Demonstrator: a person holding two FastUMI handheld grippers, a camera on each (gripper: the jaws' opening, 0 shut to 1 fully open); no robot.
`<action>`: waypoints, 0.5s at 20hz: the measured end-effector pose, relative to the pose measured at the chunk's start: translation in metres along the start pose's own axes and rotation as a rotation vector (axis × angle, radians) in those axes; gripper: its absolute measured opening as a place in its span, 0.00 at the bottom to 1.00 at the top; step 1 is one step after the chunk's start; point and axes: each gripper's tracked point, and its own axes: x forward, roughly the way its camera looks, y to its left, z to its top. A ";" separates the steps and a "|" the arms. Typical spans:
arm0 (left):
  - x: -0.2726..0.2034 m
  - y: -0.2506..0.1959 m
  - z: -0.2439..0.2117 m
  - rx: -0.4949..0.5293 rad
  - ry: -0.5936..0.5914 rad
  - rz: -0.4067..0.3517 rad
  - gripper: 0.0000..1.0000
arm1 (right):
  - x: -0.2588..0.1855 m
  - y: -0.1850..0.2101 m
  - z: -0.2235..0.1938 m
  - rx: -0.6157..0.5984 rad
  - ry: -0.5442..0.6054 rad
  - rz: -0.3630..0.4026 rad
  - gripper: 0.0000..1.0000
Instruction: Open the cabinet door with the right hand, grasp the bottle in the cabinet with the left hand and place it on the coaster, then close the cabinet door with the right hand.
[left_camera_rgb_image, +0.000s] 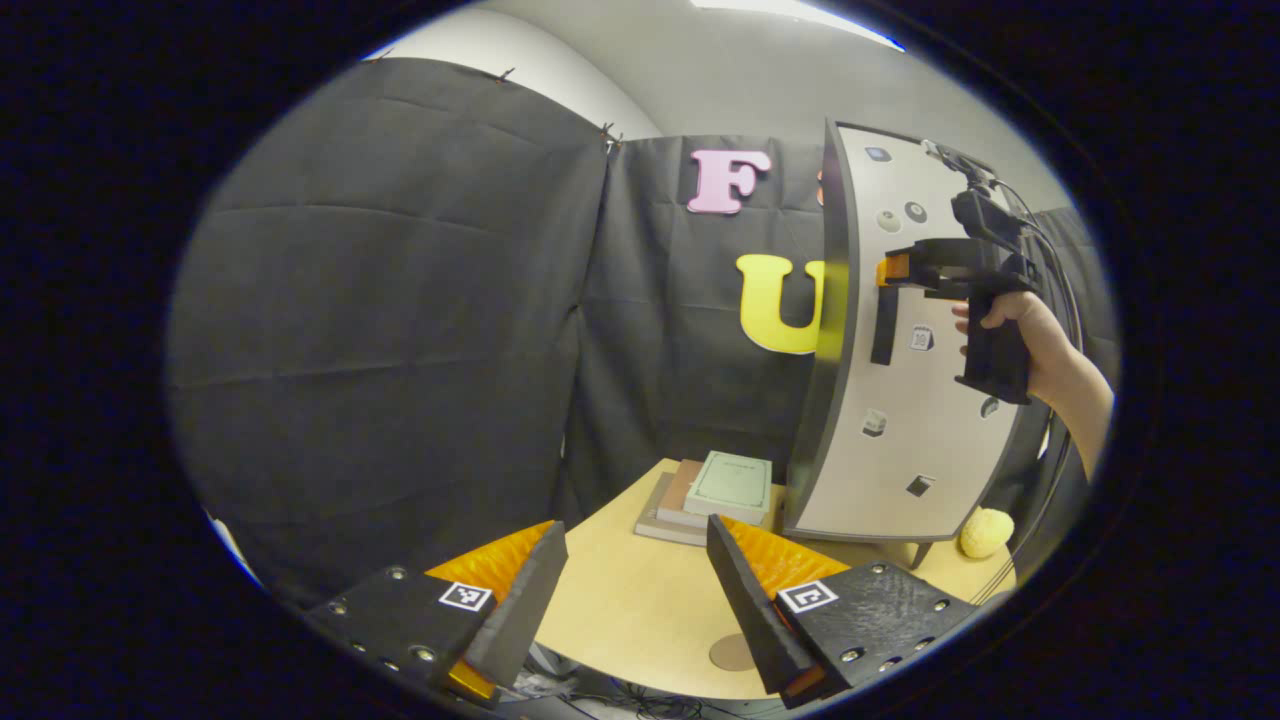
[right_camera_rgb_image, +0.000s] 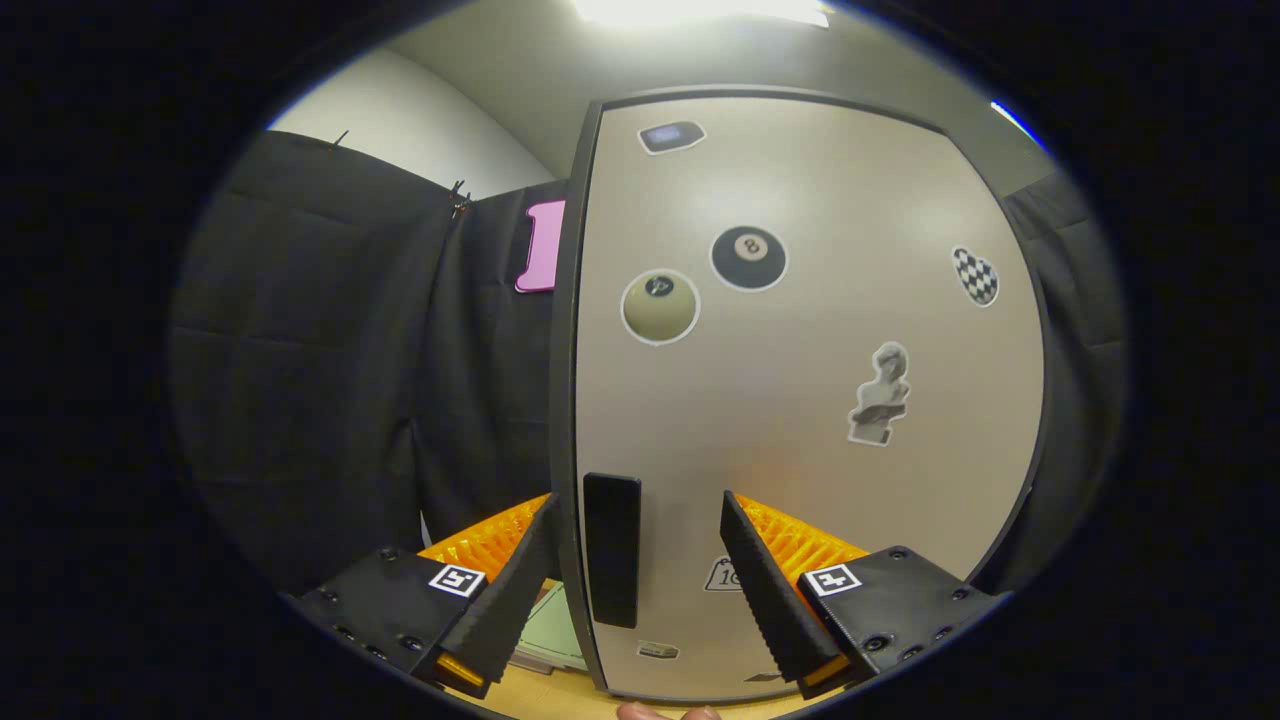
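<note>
In the left gripper view, the left gripper (left_camera_rgb_image: 635, 590) hangs at the bottom of the frame with jaws wide and holding nothing, above a pale wooden table (left_camera_rgb_image: 640, 610); a round coaster (left_camera_rgb_image: 733, 652) lies at the table's near edge, bottom centre; a stack of books (left_camera_rgb_image: 712, 495) sits behind it; right of centre stands the cabinet door (left_camera_rgb_image: 900, 400), pale and dotted with stickers, its dark handle (left_camera_rgb_image: 883, 325) upright; a yellow sponge-like ball (left_camera_rgb_image: 986, 532) rests at lower right; at the right a hand (left_camera_rgb_image: 1020, 325) holds the right gripper (left_camera_rgb_image: 892, 270) at the handle. In the right gripper view, the right gripper (right_camera_rgb_image: 635, 590) at bottom centre has jaws wide, straddling the handle (right_camera_rgb_image: 611, 548) without touching it; the door (right_camera_rgb_image: 800, 400) rises at right.
</note>
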 end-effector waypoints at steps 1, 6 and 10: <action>0.001 0.002 -0.001 -0.009 0.005 0.019 0.85 | 0.005 -0.001 -0.007 0.004 0.021 -0.013 1.00; 0.001 0.002 0.002 -0.071 0.023 0.057 0.85 | 0.020 0.016 -0.029 0.051 0.071 0.029 0.72; -0.003 0.000 0.015 -0.069 0.000 0.046 0.85 | 0.023 0.013 -0.029 0.065 0.052 -0.002 0.36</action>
